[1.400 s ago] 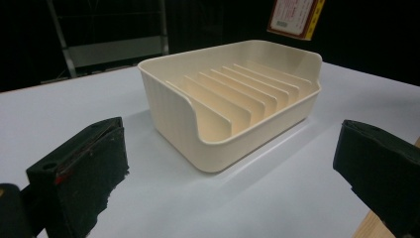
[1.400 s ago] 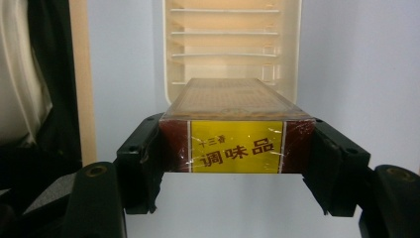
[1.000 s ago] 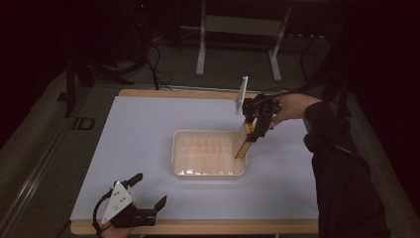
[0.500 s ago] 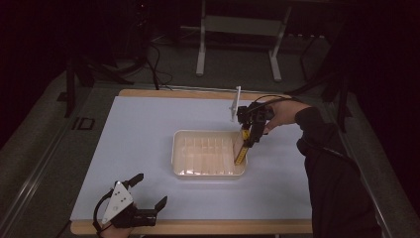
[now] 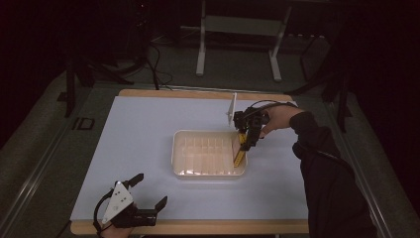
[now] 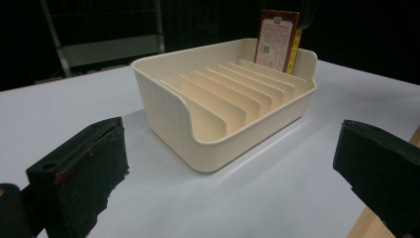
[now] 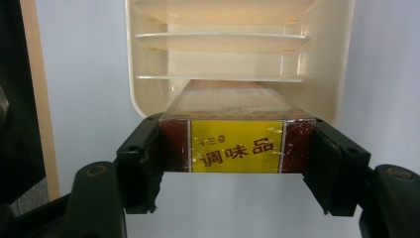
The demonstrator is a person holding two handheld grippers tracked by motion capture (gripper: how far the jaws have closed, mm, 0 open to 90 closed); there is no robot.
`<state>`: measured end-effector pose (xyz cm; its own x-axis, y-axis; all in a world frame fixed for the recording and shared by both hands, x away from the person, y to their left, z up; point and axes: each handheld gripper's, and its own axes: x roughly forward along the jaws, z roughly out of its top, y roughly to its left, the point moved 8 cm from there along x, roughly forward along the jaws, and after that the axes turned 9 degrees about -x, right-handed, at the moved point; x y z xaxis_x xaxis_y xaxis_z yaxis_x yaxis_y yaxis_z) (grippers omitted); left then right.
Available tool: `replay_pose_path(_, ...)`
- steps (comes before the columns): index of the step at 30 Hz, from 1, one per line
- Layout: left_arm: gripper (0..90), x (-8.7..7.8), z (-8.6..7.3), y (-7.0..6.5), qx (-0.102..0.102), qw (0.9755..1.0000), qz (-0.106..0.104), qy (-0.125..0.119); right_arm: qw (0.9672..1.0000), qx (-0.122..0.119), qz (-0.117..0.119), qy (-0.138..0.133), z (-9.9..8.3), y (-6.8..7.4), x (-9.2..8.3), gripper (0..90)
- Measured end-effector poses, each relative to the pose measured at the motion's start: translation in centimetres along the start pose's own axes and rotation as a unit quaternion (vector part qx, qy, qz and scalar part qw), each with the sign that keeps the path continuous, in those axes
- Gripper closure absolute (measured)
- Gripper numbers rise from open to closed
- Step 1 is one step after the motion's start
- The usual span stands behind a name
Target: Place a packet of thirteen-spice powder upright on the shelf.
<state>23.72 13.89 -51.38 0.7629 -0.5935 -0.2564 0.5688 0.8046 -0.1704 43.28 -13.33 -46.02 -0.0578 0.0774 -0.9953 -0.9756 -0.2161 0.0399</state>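
Note:
A cream slotted rack (image 5: 208, 153) sits mid-table on the white mat, with several upright dividers (image 6: 233, 94). My right gripper (image 5: 246, 135) hangs over the rack's right end, shut on a flat brown box with a yellow label (image 7: 236, 145). The box (image 5: 239, 151) stands on end, its lower part down in the rightmost slot (image 6: 277, 42). Its two side edges are pinched by the right jaws, which stand at either side. Near the front left edge, my left gripper (image 5: 148, 193) is held open, with nothing between its pads (image 6: 79, 173), looking toward the rack.
A white mat (image 5: 148, 129) covers the wooden table, whose front edge (image 5: 198, 227) runs just behind the left gripper. A metal stand (image 5: 237, 29) and cables lie on the dark floor beyond the table. The person's dark sleeve (image 5: 327, 168) reaches in along the right side.
The right gripper has carried the box leftward and down from beside the rack's right wall into its rightmost slot. The left gripper has stayed in place.

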Motion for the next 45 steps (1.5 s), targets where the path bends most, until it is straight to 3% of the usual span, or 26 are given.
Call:
replay_pose_path(19,0.4,0.1,0.0,0.0,0.001,1.0000,-0.001,0.000,1.0000,-0.009,-0.002,0.004,0.4,0.3,1.6,31.5)
replay_pose_path(28,0.4,0.2,0.0,-0.2,0.004,1.0000,-0.003,0.002,0.9999,0.004,-0.005,0.012,0.4,0.3,1.5,29.3)
replay_pose_path(33,0.3,0.2,0.0,-0.2,0.006,1.0000,-0.004,0.003,1.0000,0.002,-0.005,0.002,0.6,0.5,0.8,25.1)
replay_pose_path(39,0.4,0.2,0.0,-0.2,0.005,1.0000,-0.004,0.001,0.9998,0.002,-0.021,0.001,0.7,0.5,-0.4,25.0)
replay_pose_path(45,0.4,0.2,0.0,-0.2,0.004,1.0000,-0.005,0.001,0.9992,0.005,-0.032,-0.024,0.7,0.8,-1.9,24.9)
